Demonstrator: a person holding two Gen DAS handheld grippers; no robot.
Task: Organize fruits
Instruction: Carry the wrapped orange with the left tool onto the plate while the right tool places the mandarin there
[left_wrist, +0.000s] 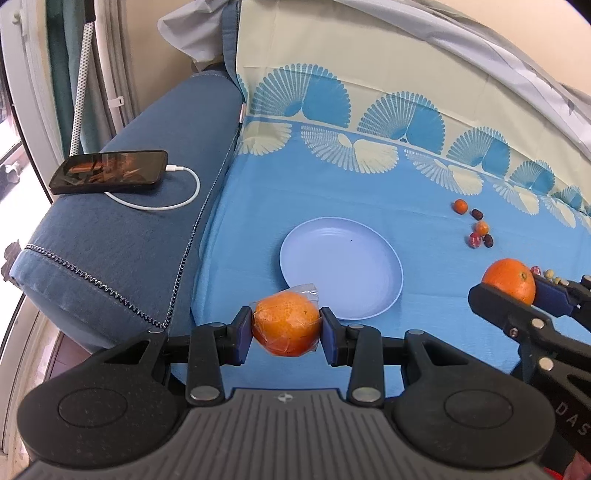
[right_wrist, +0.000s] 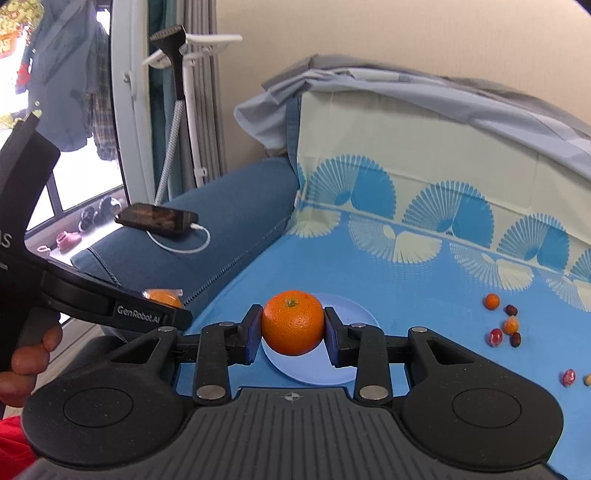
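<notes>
The left gripper clamps a plastic-wrapped orange, likely slippery; the right gripper squeezes a bare, firm orange at its widest part. Both hover above the pale-blue round plate; small loose fruits lie beyond.

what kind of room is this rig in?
Likely a home living room: blue sofa armrest with a charging phone, patterned cloth over the seat, garment steamer beside the window.
</notes>
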